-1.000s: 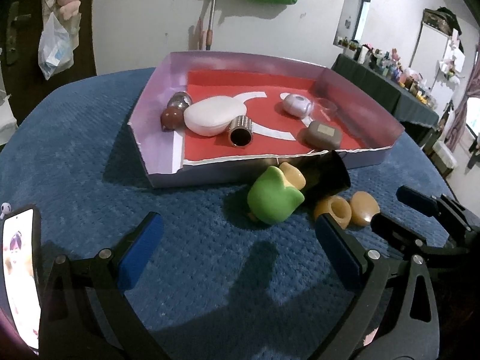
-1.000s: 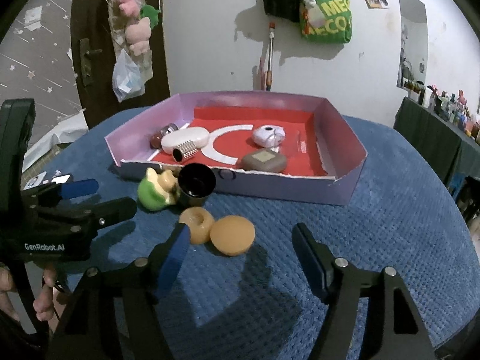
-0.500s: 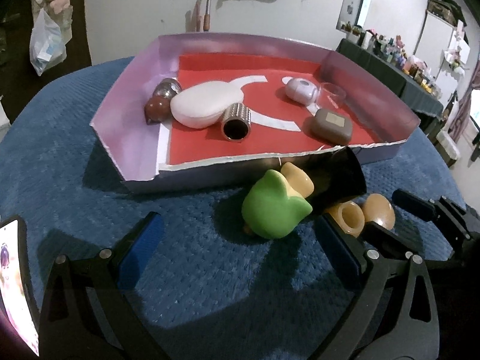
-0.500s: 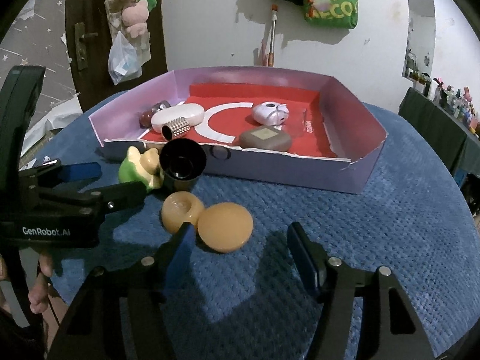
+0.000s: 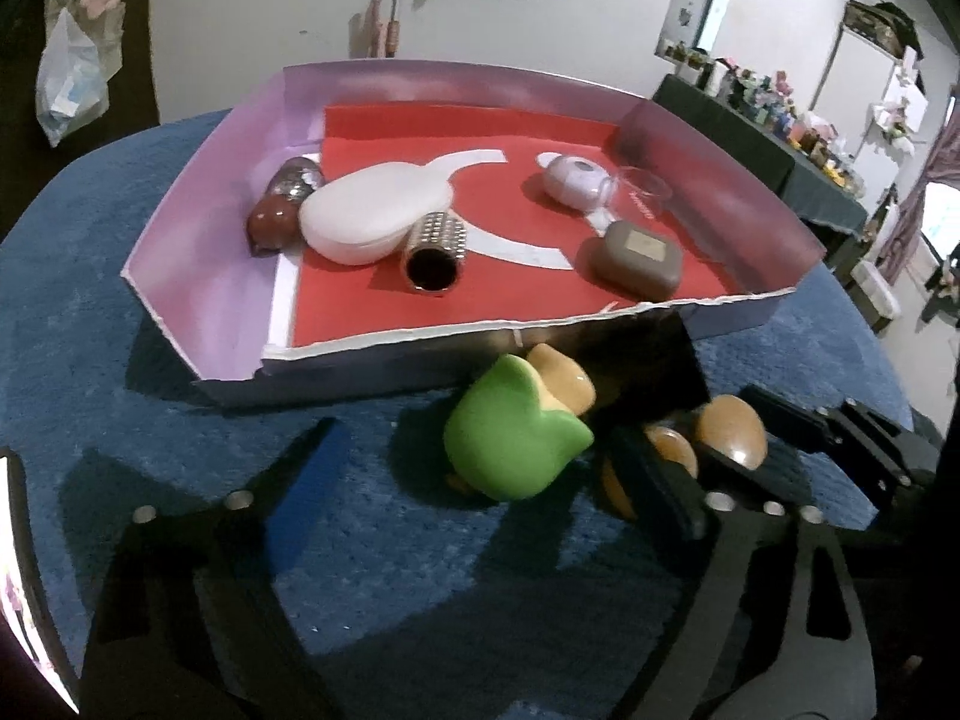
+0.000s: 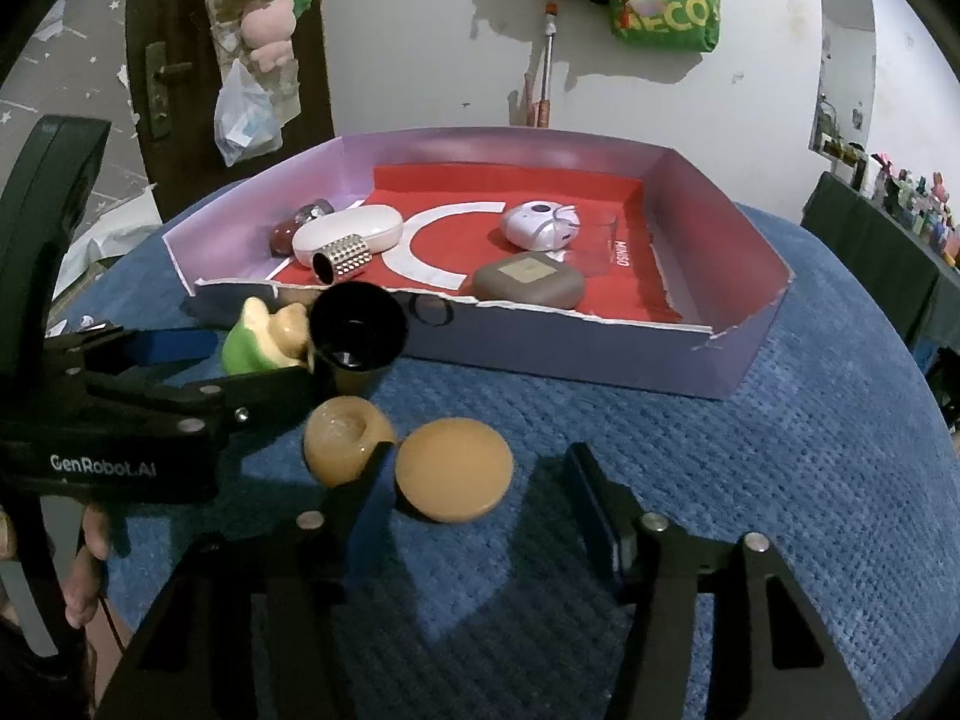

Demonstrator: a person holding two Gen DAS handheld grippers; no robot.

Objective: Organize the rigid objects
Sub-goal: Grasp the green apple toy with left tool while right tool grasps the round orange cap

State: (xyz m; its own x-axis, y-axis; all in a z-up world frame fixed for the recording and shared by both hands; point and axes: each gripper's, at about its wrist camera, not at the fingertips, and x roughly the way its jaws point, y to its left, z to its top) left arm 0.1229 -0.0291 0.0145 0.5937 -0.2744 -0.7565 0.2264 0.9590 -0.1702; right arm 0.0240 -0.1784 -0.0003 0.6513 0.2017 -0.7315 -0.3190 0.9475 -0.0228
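Note:
A green figurine [image 5: 516, 444] lies on the blue tablecloth against a black cup [image 5: 648, 360], just before the box's front wall. My left gripper [image 5: 480, 474] straddles the figurine with its jaws closing; the pads stand clear of it. In the right wrist view the left gripper [image 6: 240, 360] reaches in from the left around the figurine [image 6: 252, 342]. A tan round lid [image 6: 454, 470] lies between the closing fingers of my right gripper [image 6: 474, 480], untouched. A tan hollow cup [image 6: 345, 441] sits beside the left finger.
The purple-walled box [image 6: 750, 276] with a red floor holds a white oval case [image 5: 372, 216], a studded metal cylinder [image 5: 435, 249], a brown case [image 5: 636, 258], a lilac device [image 5: 573, 180] and a clear glass [image 5: 642, 189]. A phone [image 5: 18, 570] lies at the left edge.
Both grippers have come closer to the objects in front of the box. The jaws of both have narrowed around the green figurine and the tan lid.

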